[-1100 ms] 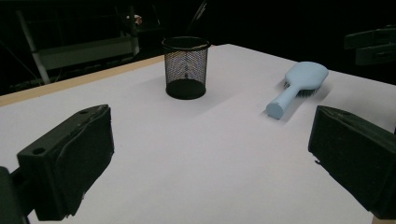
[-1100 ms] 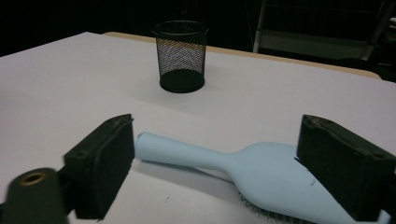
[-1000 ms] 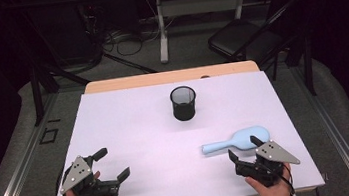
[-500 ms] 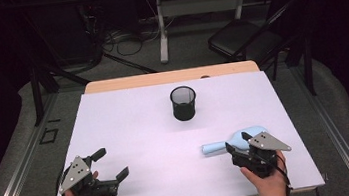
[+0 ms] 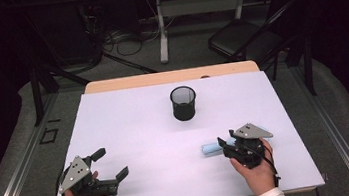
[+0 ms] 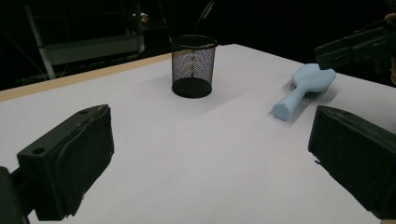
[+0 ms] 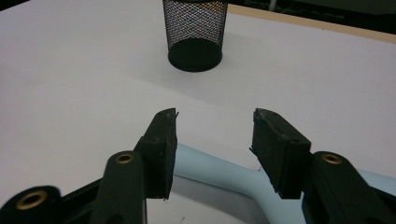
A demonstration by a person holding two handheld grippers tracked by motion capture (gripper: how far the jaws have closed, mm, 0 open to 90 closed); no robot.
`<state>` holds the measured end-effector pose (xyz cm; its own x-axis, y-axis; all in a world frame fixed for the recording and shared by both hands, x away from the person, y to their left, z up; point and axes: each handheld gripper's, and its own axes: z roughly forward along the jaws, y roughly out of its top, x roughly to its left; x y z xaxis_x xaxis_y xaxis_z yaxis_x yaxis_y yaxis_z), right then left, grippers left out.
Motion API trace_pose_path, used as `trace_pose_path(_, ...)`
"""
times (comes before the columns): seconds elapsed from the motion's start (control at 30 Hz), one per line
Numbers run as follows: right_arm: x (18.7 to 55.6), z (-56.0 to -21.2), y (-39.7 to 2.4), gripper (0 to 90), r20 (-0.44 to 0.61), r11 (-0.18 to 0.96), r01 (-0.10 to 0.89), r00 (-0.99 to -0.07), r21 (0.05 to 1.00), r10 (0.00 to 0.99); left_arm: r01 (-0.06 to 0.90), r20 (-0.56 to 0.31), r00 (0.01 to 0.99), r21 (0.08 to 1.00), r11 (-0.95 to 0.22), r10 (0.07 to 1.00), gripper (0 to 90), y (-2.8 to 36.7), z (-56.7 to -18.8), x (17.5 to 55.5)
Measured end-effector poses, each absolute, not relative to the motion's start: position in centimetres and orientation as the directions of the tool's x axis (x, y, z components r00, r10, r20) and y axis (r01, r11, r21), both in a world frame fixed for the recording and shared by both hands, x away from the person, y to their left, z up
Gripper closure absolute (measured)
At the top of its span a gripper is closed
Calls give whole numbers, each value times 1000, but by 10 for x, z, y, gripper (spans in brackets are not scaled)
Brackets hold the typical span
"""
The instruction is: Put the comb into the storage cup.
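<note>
The pale blue plastic hairbrush (image 5: 212, 148) is seen lying on the white counter (image 5: 136, 128), its handle straddled by the right claw (image 7: 215, 140), whose jaws, just closing, are held apart; the left claw (image 5: 112, 163) is spread wide.

- My hairbrush (image 6: 299, 91): smooth pale-blue plastic, matt.
- Pen cup (image 5: 183, 103): black wire mesh, metal.
- Table (image 5: 130, 123): matt white top, wood far edge.
- My right gripper (image 7: 212, 154) pads: matt blk, rough-edged.
</note>
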<state>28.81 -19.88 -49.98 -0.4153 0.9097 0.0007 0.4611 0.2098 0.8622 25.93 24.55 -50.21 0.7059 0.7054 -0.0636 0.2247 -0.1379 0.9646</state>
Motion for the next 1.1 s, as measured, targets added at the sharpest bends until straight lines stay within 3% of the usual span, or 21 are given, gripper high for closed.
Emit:
trace_pose_path(0.47,317,-500,-181,744,26,246,547,-442,800,897,231,-68,706,963,-139,705,4,246,-503,260)
trace_pose_path(0.9,333,-508,-171,884,41,244,610,-414,754,910,234,-69,709,962,-141,702,4,245,-504,260)
trace_pose_path(1.1,343,-516,-172,900,29,246,631,-392,735,919,234,-64,708,961,-149,703,4,245,-504,261)
